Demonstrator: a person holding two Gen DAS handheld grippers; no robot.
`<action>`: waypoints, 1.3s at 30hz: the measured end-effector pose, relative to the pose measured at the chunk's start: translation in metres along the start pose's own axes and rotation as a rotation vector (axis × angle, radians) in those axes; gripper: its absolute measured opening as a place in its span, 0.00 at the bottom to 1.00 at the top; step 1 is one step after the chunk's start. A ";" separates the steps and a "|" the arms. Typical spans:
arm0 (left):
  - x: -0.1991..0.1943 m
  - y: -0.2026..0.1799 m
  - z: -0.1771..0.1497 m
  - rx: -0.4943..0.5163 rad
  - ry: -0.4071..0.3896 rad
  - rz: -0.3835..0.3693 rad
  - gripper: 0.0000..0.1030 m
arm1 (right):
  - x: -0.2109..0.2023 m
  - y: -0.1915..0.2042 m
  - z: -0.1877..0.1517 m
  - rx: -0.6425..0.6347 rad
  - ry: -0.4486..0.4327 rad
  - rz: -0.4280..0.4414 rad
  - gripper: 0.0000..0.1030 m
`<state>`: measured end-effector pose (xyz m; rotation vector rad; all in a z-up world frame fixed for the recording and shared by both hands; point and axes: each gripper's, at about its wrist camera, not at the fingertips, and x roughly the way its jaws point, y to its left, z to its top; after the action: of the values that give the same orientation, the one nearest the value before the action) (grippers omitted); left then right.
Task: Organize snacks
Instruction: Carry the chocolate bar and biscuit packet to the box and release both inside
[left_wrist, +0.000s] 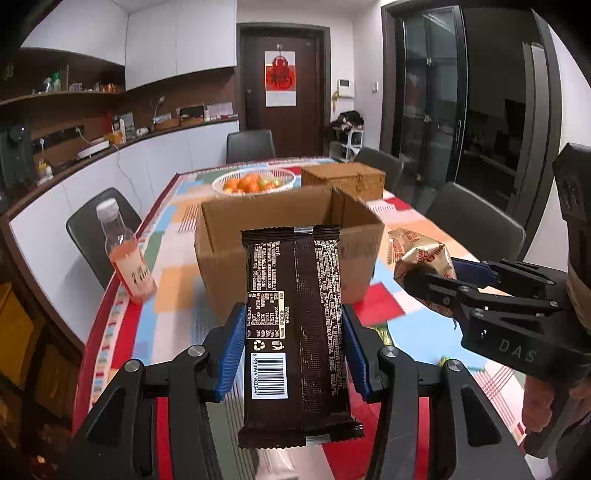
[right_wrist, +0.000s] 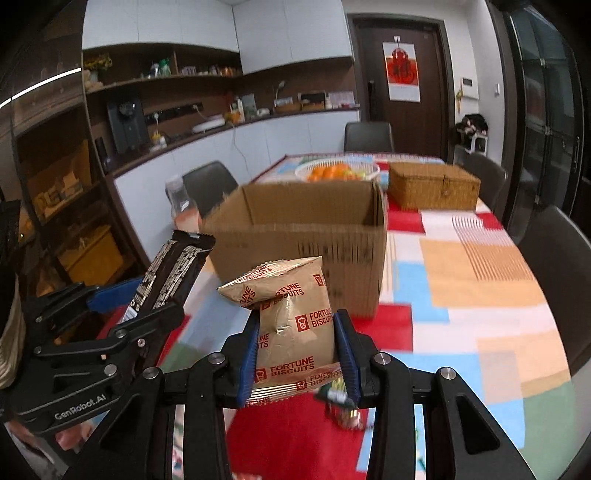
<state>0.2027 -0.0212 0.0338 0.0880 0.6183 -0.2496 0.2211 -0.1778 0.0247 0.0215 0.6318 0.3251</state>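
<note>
My left gripper (left_wrist: 293, 336) is shut on a dark brown chocolate bar (left_wrist: 295, 332), held above the table in front of an open cardboard box (left_wrist: 280, 236). My right gripper (right_wrist: 297, 343) is shut on a tan Fortune Biscuits packet (right_wrist: 291, 321), also held above the table short of the box (right_wrist: 306, 229). The right gripper (left_wrist: 439, 280) with its packet (left_wrist: 421, 254) shows at the right in the left wrist view. The left gripper (right_wrist: 136, 295) with the bar (right_wrist: 173, 266) shows at the left in the right wrist view. The inside of the box is hidden.
A bottle with pink drink (left_wrist: 123, 254) stands left of the box near the table edge. A white basket of oranges (left_wrist: 255, 181) and a wicker box (right_wrist: 432, 184) sit behind. A small snack (right_wrist: 341, 402) lies on the patterned tablecloth (right_wrist: 480, 280). Chairs surround the table.
</note>
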 end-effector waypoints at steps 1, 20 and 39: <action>0.001 0.002 0.006 -0.002 -0.009 -0.003 0.48 | 0.000 0.000 0.006 0.002 -0.009 0.000 0.38; 0.055 0.039 0.090 0.006 -0.020 0.022 0.48 | 0.051 -0.009 0.107 0.006 -0.056 -0.012 0.38; 0.164 0.057 0.118 -0.028 0.159 0.045 0.48 | 0.139 -0.031 0.134 0.043 0.109 -0.033 0.38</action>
<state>0.4122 -0.0179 0.0342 0.0951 0.7765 -0.1913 0.4136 -0.1547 0.0496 0.0345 0.7459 0.2826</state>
